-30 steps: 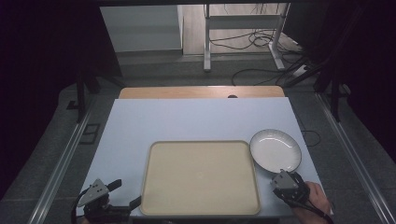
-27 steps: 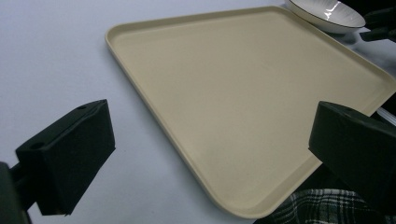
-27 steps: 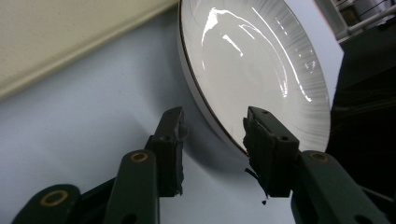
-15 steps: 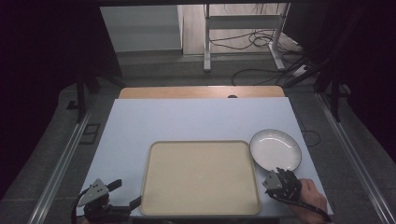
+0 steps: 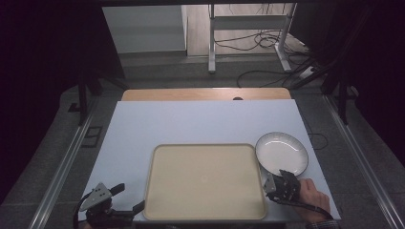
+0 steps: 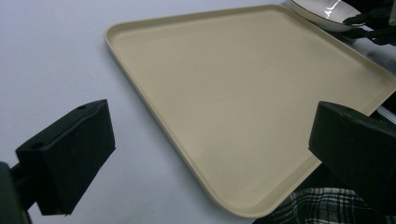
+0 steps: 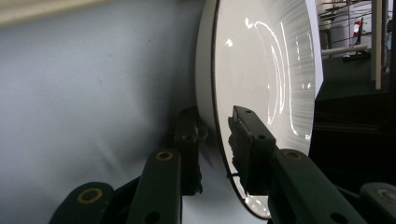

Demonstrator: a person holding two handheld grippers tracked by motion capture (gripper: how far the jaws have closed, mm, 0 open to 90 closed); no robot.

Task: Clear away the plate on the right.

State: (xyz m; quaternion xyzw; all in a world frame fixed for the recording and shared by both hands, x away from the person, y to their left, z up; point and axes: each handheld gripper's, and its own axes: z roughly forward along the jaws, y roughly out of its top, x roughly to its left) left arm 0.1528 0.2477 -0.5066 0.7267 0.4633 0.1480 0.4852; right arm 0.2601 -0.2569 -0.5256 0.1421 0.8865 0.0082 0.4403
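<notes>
White glossy plate [image 7: 261,70], thin dark rim, edge between the closing right gripper's [image 7: 217,140] fingers; left gripper [image 6: 210,154] fingers wide apart

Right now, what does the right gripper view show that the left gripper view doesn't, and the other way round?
The right gripper view alone shows the right gripper with its jaws on either side of the plate's near rim, one under it, one over it. They have just been closing. The left gripper view alone shows the beige tray lying flat, and the left gripper with its jaws wide apart, nothing between them. Both show the white plate and the pale table.
</notes>
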